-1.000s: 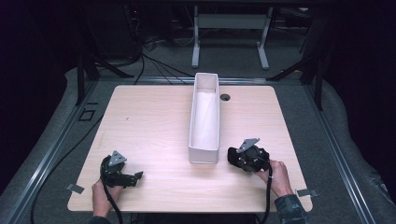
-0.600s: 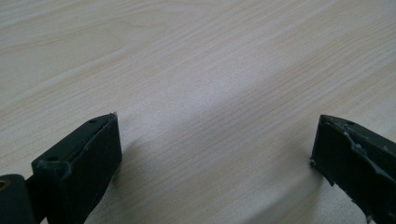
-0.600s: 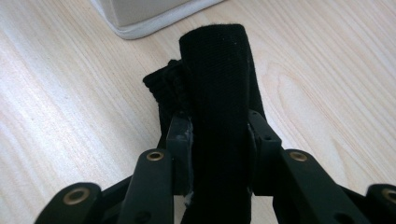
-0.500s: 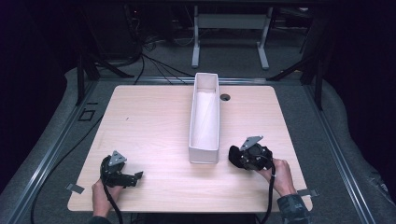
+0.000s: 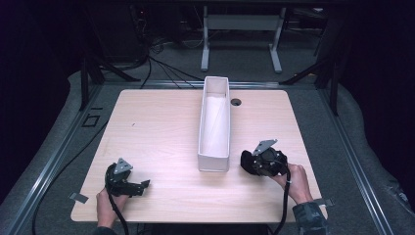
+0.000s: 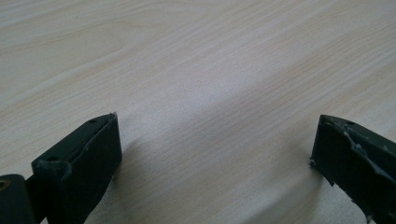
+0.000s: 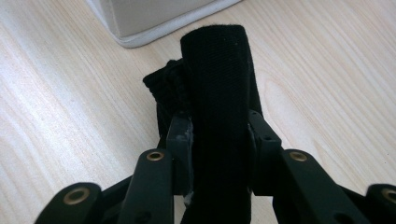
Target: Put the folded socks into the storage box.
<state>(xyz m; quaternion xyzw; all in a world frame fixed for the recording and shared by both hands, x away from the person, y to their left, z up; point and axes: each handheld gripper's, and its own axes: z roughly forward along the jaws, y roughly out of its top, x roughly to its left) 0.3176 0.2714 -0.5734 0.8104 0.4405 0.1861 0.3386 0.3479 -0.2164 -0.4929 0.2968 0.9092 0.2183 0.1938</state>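
held item: black fabric roll point(image 7: 215, 107), clamped between the jaws of the right gripper point(image 7: 218, 133); sticks out past the jaw tips toward 12 o'clock in the right gripper view
held item, high view: dark bundle point(image 5: 248, 161) at the 9 o'clock end of the right gripper point(image 5: 258, 163), low over the table point(image 5: 156, 127), near its 5 o'clock corner
right gripper state: clenched on the fabric roll, one pad pressing each side
right hand: hand point(image 5: 294, 180) grips the tool from 5 o'clock, patterned sleeve at the bottom edge
roll vs box: white box point(image 5: 215, 125) just beside it at 9 o'clock in the high view; box corner point(image 7: 154, 18) sits at 11 o'clock of the roll tip in the right gripper view, apart, no contact seen
left gripper state: released, jaws wide apart, bare wood between them point(image 6: 212, 154)
left gripper place: left gripper point(image 5: 139, 186) near the table's 7 o'clock corner, well apart from the roll
roll material: knit or woven black cloth, fine ribbed texture, cylinder shape, looser bunched cloth on its 9 o'clock side
box: long, narrow, open-topped, matte white, rounded bottom edge
table: pale wood-grain top, rounded corners, small round hole point(image 5: 236, 102) at 3 o'clock of the box
jaws: black, blocky, pale residue on the edges
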